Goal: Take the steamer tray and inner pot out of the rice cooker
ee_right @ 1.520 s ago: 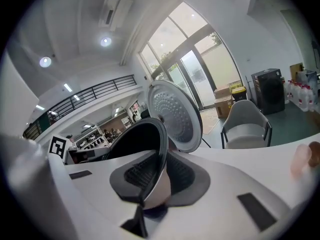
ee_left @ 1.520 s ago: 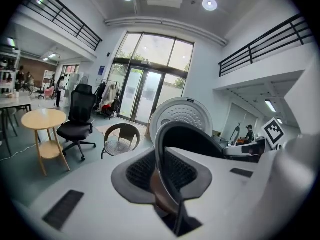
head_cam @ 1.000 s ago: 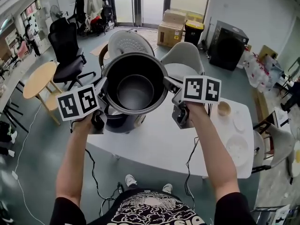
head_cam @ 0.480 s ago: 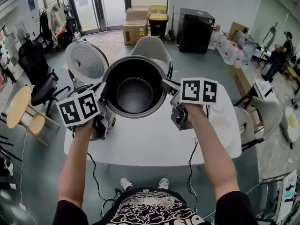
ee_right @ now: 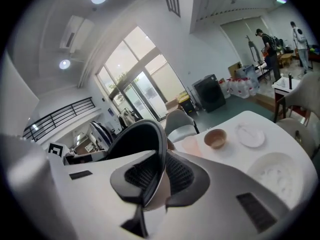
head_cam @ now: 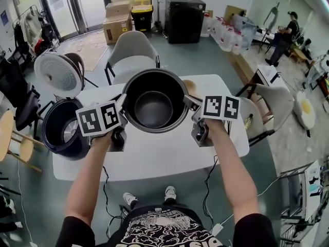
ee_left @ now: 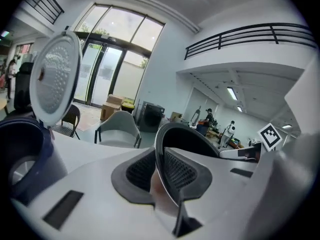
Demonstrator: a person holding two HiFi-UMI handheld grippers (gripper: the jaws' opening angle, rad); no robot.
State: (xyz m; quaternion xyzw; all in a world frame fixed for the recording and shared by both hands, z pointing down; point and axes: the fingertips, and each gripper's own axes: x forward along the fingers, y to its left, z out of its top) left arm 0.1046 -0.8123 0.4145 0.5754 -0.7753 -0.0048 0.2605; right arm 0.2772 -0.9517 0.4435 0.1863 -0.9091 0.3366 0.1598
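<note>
1. Right now, the inner pot (head_cam: 154, 107) is a deep, round vessel. It is dark and smooth inside, with a flat bottom and a thin, pale metal rim. You hold it over the middle of the white table (head_cam: 169, 161), just right of the rice cooker (head_cam: 64, 133).
2. The rice cooker has a rounded, dark blue body and stands at the left end of the table. Its round lid (head_cam: 55, 74) is tipped up and open, and the pale inner plate of the lid is dotted with small holes.
3. Your left gripper (ee_left: 160, 171) has its jaws drawn almost together. Its dark, ribbed pads (ee_left: 182, 171) pinch the thin rim on the pot's left side, one pad inside the wall and one outside.
4. Your right gripper (ee_right: 159, 176) grips the same way on the opposite, right side of the rim. Its ribbed pads (ee_right: 137, 176) are pressed onto the metal with only the rim between them.
5. A small tan bowl (ee_right: 216, 138) and a flat white plate (ee_right: 251, 135) sit on the table far to the right of the pot.
6. The underside of the pot is hidden in every view, so you cannot tell whether it clears the tabletop or touches it. The grey gripper bodies fill the lower half of both gripper views. Inside the cooker only a pale glint shows, too small to identify.
</note>
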